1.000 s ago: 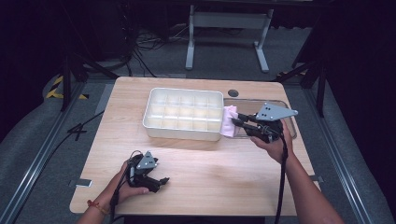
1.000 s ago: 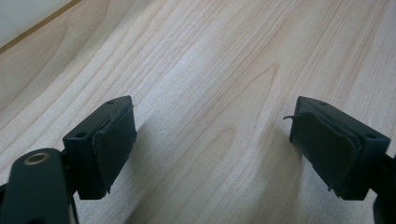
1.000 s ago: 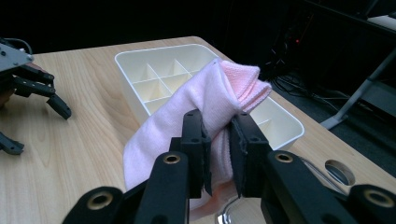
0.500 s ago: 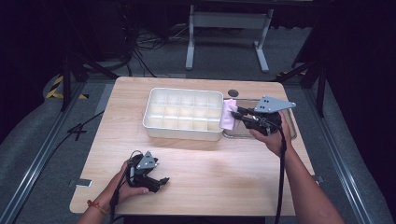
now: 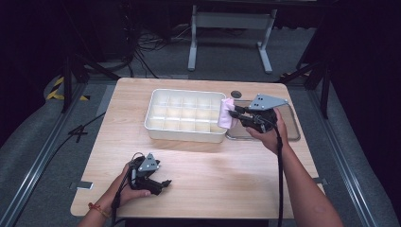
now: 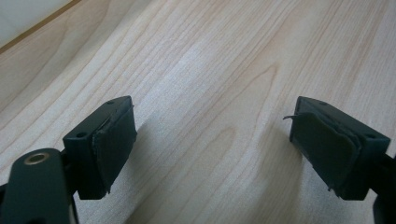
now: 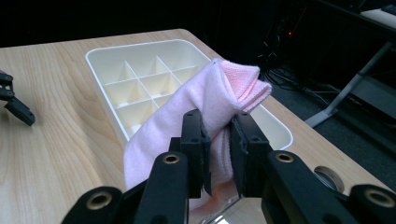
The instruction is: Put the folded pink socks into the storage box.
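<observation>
A folded pink cloth (image 7: 205,107) hangs pinched between the jaws of my right gripper (image 7: 219,135), which is shut on it. In the high view that cloth (image 5: 226,113) is at the right end of the white divided tray (image 5: 156,124), held by the right gripper (image 5: 236,111) just above the tray's rim. The tray (image 7: 103,60) has several empty compartments. My left gripper (image 5: 163,184) rests near the table's front left edge. Its jaws stand wide open over bare wood, and its pads (image 6: 114,140) hold nothing.
A flat grey metal tray (image 5: 288,132) lies right of the white tray, under my right hand. A round cable hole (image 5: 236,94) sits near the table's far edge. Cables trail from both grippers. Dark floor and a metal stand lie beyond the table.
My right gripper has carried the pink cloth left and a little farther back, up to the white tray's right end. The left gripper has stayed where it was.
</observation>
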The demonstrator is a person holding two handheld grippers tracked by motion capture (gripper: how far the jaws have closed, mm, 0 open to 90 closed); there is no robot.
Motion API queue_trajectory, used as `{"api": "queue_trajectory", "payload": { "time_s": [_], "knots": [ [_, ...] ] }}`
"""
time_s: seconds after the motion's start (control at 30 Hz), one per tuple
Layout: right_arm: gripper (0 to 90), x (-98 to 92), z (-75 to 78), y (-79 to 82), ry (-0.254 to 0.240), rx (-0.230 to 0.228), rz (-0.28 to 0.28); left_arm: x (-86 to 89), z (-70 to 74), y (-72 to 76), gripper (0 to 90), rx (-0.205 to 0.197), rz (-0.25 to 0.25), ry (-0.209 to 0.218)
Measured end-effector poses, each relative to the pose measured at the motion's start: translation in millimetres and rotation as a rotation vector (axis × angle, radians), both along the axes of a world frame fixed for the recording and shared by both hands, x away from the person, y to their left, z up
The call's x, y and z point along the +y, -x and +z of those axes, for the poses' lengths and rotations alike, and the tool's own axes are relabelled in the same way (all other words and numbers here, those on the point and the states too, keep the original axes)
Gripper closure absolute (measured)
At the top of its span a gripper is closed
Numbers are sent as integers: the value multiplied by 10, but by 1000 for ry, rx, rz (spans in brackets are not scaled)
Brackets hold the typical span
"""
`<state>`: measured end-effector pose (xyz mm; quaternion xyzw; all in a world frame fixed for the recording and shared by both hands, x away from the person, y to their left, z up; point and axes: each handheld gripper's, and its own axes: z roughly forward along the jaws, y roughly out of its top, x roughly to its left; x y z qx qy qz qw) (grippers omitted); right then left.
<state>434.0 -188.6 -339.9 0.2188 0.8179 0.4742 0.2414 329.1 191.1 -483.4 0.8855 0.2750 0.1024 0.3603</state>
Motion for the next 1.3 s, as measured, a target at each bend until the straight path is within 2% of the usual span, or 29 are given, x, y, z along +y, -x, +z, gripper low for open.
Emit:
{"api": "queue_trajectory", "payload": {
  "time_s": [0.27, 0.67, 0.77, 0.97, 1.2, 1.3],
  "knots": [
    [768, 126, -119, -119, 38, 9, -27, 2, 1, -1, 148, -1, -2, -4],
    [768, 348, -333, -272, 155, 5, -46, 4, 1, 2, 149, 2, -3, -1],
    [768, 392, -395, -300, 196, -2, -52, 5, 2, 3, 149, 3, -3, -3],
    [768, 425, -486, -348, 225, -2, -64, 4, 1, 2, 149, 2, -3, -2],
    [768, 424, -530, -348, 247, 7, -42, 4, 1, 2, 149, 2, -3, -2],
    [766, 448, -560, -339, 281, 11, -8, 5, 1, 3, 149, 3, -2, -3]
  ]
}}
